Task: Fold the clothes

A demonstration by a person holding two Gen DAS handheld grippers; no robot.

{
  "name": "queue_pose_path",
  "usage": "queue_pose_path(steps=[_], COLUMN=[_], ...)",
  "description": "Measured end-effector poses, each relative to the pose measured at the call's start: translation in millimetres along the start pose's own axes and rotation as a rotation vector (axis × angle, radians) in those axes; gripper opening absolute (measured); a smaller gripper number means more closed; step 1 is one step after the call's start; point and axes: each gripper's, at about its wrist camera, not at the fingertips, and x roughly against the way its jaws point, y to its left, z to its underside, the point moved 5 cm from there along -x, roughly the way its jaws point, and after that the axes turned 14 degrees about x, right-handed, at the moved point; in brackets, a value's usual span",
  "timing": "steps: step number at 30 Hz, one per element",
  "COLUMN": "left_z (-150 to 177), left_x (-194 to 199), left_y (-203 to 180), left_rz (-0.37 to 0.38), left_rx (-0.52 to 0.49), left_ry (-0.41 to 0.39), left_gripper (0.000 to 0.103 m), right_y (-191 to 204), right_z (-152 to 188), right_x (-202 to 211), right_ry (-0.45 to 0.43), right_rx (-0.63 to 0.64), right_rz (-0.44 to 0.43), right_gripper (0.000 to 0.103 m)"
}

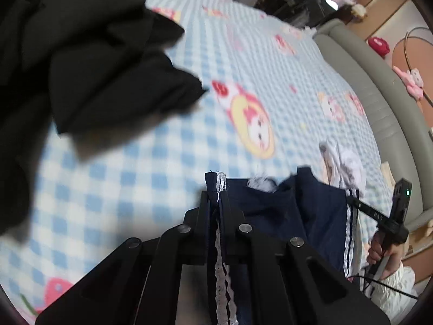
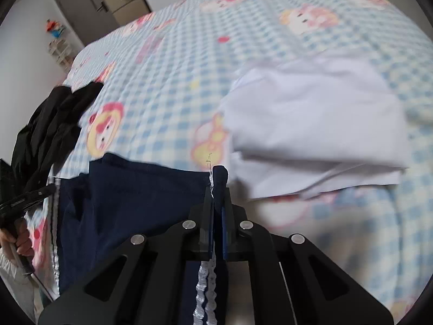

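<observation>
The left gripper [image 1: 216,189] has its two black fingers pressed together on one corner of a navy garment [image 1: 284,211], pinching a seam edged with white lace trim [image 1: 222,276] that hangs down between the fingers. The right gripper [image 2: 216,189] is likewise clamped tight on another corner of the same navy garment [image 2: 130,203], with white lace trim [image 2: 205,292] trailing down between its fingers.

The navy cloth stretches between the two grippers, held up above a bed covered by a blue and white checked sheet [image 1: 162,162] printed with pink and yellow cartoon figures. In the left view, the far side of the garment shows white stripes along its edge, where the other gripper [image 1: 360,205] grips it; a hand [image 1: 379,252] in a white ruffled sleeve holds that tool. In the right view, a hand [image 2: 19,241] at the left edge holds the opposite tool.

A crumpled black garment [image 1: 94,67] lies on the sheet to the left, well apart from the navy one. A folded white garment [image 2: 311,124] rests on the sheet just beyond the right gripper.

Past the bed, a grey padded bed frame [image 1: 365,86] curves along the right of the left view. A grey cabinet [image 2: 81,5] stands against the wall in the right view. Both pictures are somewhat blurred.
</observation>
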Motion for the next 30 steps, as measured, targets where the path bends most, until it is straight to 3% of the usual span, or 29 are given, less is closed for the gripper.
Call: queue_pose_path(steps=[6, 8, 10, 12, 13, 17, 20, 24, 27, 28, 30], left_z=[-1.9, 0.9, 4.5, 11.1, 16.1, 45.6, 78.6, 125.3, 152.4, 160.4, 173.1], left_x=[-9.3, -9.4, -3.3, 11.4, 16.7, 30.1, 29.5, 31.1, 40.7, 44.9, 53.1], left_y=[28.0, 33.1, 33.9, 31.1, 29.8, 19.3, 11.0, 14.0, 24.5, 27.1, 27.8], left_rz=[-0.081, -0.068, -0.044, -0.026, -0.022, 0.032, 0.061, 0.09, 0.085, 0.081, 0.112], left_rx=[0.044, 0.067, 0.085, 0.078, 0.069, 0.062, 0.076, 0.155, 0.222, 0.233, 0.245], left_ry=[0.019, 0.036, 0.03, -0.001, -0.008, 0.033, 0.103, 0.194, 0.232, 0.24, 0.248], left_gripper=[0.01, 0.012, 0.027, 0.029, 0.029, 0.029, 0.034, 0.036, 0.054, 0.054, 0.054], right_y=[-34.0, -36.2, -33.5, -32.3, -31.8, -27.7, -12.0, 16.2, 31.9, 34.4, 40.1], right_z=[19.6, 26.2, 25.7, 23.9, 22.9, 32.7, 56.1, 97.2, 122.2, 129.6, 145.2], right_x=[-20.2, -23.4, -16.6, -0.4, 8.1, 43.6, 61.1, 64.0, 63.1, 64.6, 66.2], right_ry=[0.104, 0.128, 0.11, 0.068, 0.045, -0.004, 0.002, 0.06, 0.112, 0.124, 0.144], right_rx=[-0.06, -0.055, -0.055, -0.076, -0.088, -0.102, -0.127, -0.12, -0.107, -0.11, -0.111], right_rz=[0.072, 0.08, 0.053, 0.023, 0.007, -0.022, -0.094, -0.173, -0.187, -0.194, -0.221], right_gripper=[0.002, 0.003, 0.007, 0.022, 0.024, 0.024, 0.024, 0.024, 0.024, 0.024, 0.034])
